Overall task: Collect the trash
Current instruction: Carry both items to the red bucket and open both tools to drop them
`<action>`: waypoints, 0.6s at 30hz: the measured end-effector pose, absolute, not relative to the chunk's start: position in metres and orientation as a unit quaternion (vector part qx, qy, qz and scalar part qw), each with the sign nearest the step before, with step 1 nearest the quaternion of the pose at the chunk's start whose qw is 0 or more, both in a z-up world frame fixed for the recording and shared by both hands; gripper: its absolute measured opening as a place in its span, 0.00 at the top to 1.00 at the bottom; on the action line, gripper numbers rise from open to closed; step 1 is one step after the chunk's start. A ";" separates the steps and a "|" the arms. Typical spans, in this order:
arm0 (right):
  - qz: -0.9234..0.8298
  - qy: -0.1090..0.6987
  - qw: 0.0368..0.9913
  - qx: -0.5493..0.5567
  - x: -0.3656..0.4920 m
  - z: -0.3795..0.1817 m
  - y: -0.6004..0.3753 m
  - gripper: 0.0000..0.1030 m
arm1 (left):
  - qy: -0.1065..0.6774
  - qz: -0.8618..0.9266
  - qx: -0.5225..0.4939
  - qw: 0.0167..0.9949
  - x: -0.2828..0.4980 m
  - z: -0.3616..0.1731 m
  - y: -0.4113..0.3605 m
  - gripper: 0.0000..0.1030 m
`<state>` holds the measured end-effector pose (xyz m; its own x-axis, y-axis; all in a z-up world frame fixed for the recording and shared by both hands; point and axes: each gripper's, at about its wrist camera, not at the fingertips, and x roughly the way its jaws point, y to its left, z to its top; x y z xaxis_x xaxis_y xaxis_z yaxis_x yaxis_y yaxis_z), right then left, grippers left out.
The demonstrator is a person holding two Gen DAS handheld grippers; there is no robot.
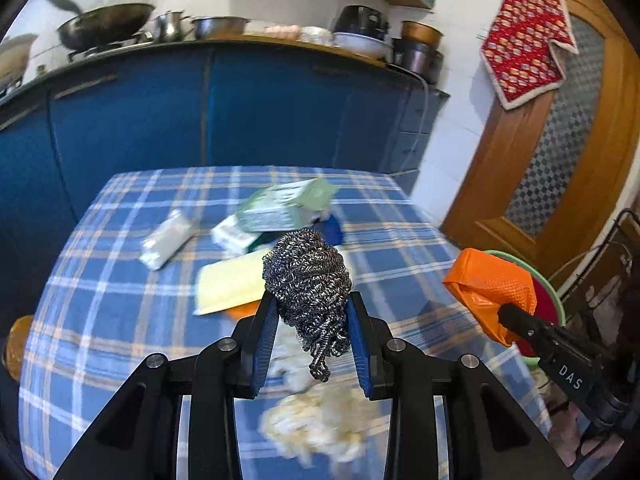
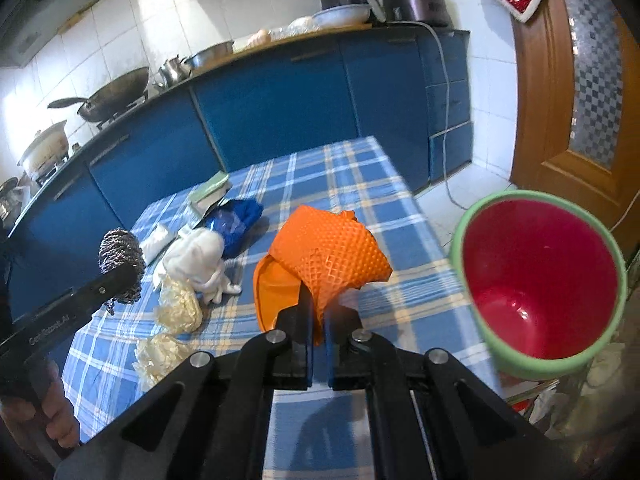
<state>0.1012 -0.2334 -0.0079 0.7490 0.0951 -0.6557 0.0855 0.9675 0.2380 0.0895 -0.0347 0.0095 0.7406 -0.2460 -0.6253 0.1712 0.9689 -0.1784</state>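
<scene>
Both grippers are loaded, so the step in hand looks like carrying trash to the bin.

The left gripper (image 1: 312,320) is clamped on a steel scourer (image 1: 308,276), raised above the table (image 1: 100,280); a loose tail of wire hangs below the pads. In the right wrist view the scourer (image 2: 120,264) sits at about 9 o'clock, well apart from the bin.

The right gripper (image 2: 318,320) is pinched nearly closed on an orange glove (image 2: 328,256), whose bulk bunches above the fingertips and droops a little to the left. The bin (image 2: 540,280), green rim and red inside, stands off the table edge at 3 o'clock in the right wrist view, mouth tilted toward the camera and apparently empty.

More trash lies on the table: a blue bag (image 2: 236,220), a white cloth (image 2: 200,260), crumpled pale plastic (image 2: 176,308), a green box (image 1: 288,204), a white packet (image 1: 168,240) and a yellow sheet (image 1: 232,284).

The next move likely calls for swinging the glove right until it hangs over the bin mouth, then opening. The glove is limp and may cling to a pad, so a clear release over the centre matters. The scourer would follow.
</scene>
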 end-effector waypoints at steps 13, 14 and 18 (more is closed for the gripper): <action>-0.074 0.339 0.927 0.142 0.079 0.002 -0.301 0.94 | 0.351 -0.203 -0.022 0.914 0.107 0.022 -0.135 0.66; -0.081 0.339 0.926 0.145 0.077 0.001 -0.308 0.94 | 0.354 -0.210 -0.019 0.911 0.109 0.021 -0.143 0.66; -0.111 0.344 0.920 0.152 0.073 -0.004 -0.331 0.94 | 0.361 -0.236 -0.008 0.902 0.114 0.020 -0.174 0.66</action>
